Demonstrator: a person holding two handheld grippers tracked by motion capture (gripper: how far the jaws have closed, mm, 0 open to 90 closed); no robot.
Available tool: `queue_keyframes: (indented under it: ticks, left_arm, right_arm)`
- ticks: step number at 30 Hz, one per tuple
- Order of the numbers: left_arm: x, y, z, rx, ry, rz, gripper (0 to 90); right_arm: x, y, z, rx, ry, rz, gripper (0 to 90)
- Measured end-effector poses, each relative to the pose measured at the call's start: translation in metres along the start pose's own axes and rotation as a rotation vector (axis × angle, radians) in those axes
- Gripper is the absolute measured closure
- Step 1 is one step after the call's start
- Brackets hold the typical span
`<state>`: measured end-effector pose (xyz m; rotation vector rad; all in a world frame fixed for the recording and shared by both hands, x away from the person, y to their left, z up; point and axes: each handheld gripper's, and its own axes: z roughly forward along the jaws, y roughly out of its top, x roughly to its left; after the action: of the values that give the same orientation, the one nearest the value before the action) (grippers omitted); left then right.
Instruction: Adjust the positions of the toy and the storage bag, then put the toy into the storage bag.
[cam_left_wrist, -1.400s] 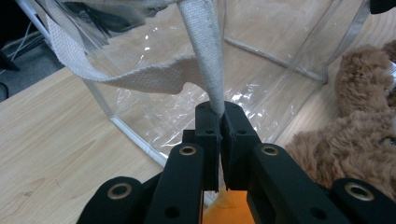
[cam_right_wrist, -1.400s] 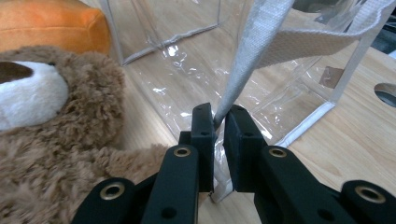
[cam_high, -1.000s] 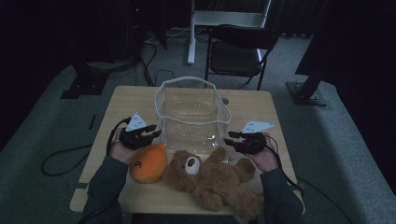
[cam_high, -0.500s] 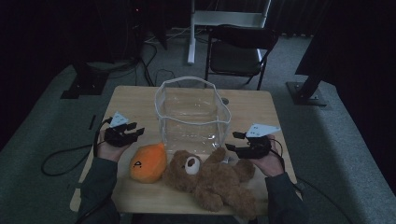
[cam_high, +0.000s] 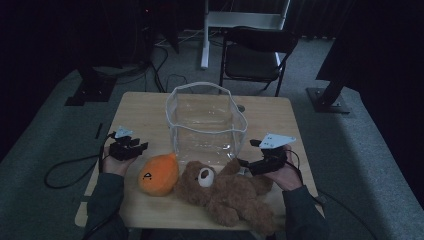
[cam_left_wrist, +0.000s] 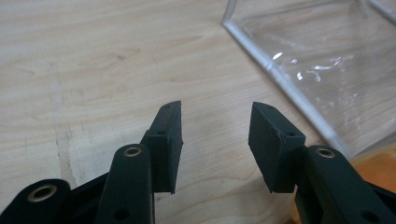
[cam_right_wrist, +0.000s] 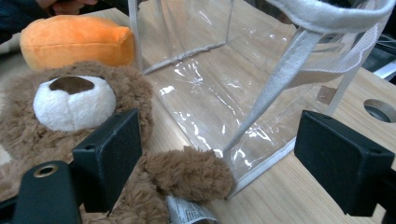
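A clear plastic bag (cam_high: 206, 125) with white trim stands open-topped in the middle of the wooden table (cam_high: 145, 112). In front of it lie an orange plush (cam_high: 158, 174) and a brown teddy bear (cam_high: 225, 192). My left gripper (cam_high: 139, 148) sits low over bare wood left of the bag. It is open, its jaws have just been opening, and nothing is between them (cam_left_wrist: 215, 135). My right gripper (cam_high: 246, 163) is open at the bag's front right corner, its jaws just opened wide. The bear's arm (cam_right_wrist: 187, 173) and the bag's strap (cam_right_wrist: 280, 84) lie ahead between them, unpressed.
A black chair (cam_high: 255, 55) and a white stand (cam_high: 245, 20) are behind the table. Cables (cam_high: 65, 170) trail off the left side. A round hole (cam_right_wrist: 380, 109) is in the tabletop beyond the bag. The orange plush (cam_left_wrist: 373, 163) lies just right of my left jaws.
My left gripper has moved left and lower, away from the bag, and its jaws stand wider. The right gripper's jaws have spread wide while that hand stayed in place.
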<state>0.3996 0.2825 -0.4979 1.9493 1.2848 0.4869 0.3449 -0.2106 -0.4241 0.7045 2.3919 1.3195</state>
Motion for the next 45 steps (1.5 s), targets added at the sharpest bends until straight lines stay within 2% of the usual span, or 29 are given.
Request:
queue_keyframes:
  ticks: [4,9,18,22,25,29,34,37,39,41,42,45]
  left_arm:
    - [0.006,-0.004,0.007,0.034,0.014,-0.012,53.6]
    - [0.012,-0.008,0.012,0.048,0.033,-0.021,52.2]
    - [0.015,-0.02,0.023,0.073,0.072,-0.019,50.4]
    - [0.016,-0.025,0.027,0.073,0.083,-0.024,49.7]
    - [0.017,-0.027,0.027,0.056,0.089,-0.035,49.0]
    - [0.017,-0.029,0.027,0.044,0.089,-0.029,47.6]
    - [0.013,-0.031,0.029,0.033,0.109,0.011,44.4]
    - [0.013,-0.032,0.029,0.025,0.112,0.014,42.6]
    - [0.012,-0.032,0.03,0.031,0.117,0.022,41.5]
    - [0.012,-0.032,0.03,0.031,0.117,0.022,40.4]
    - [0.012,-0.031,0.031,0.032,0.13,0.009,36.7]
    - [0.012,-0.031,0.031,0.034,0.139,0.003,34.0]
  right_arm:
    - [0.001,-0.001,0.0,0.003,0.009,-0.007,18.0]
    - [0.003,0.0,-0.001,0.0,0.066,-0.025,30.2]
    - [0.006,0.006,-0.003,-0.026,0.116,-0.036,36.0]
    - [0.009,0.008,-0.004,-0.029,0.125,-0.042,36.0]
    - [0.011,0.01,-0.003,-0.022,0.123,-0.039,35.3]
    - [0.016,0.011,0.002,0.001,0.144,-0.03,34.8]
    - [0.025,0.013,0.007,0.016,0.159,-0.043,34.4]
    - [0.029,0.015,0.009,0.025,0.167,-0.051,33.0]
    - [0.03,0.016,0.011,0.029,0.17,-0.044,28.7]
    - [0.031,0.017,0.013,0.036,0.168,-0.04,28.7]
    - [0.035,0.019,0.016,0.047,0.165,-0.041,22.1]
    - [0.04,0.02,0.021,0.052,0.18,-0.044,19.1]
